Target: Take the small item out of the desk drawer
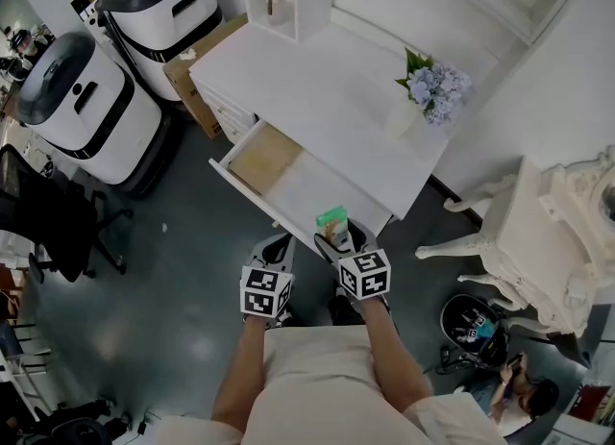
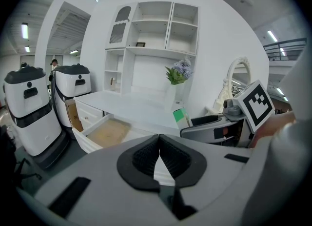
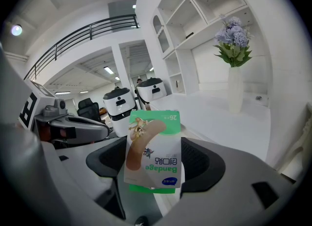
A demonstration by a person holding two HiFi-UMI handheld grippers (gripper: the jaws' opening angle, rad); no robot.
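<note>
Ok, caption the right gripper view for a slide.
Right gripper shut on a bandage box, flower vase on desk behind.

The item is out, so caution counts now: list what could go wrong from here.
1. The right gripper holds the bandage box by one end only, so it might twist loose and fall.
2. The drawer stands open right before the person; a step forward could knock it.

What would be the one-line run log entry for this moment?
right gripper: shut on bandage box | left gripper: shut, empty | drawer: open
</note>
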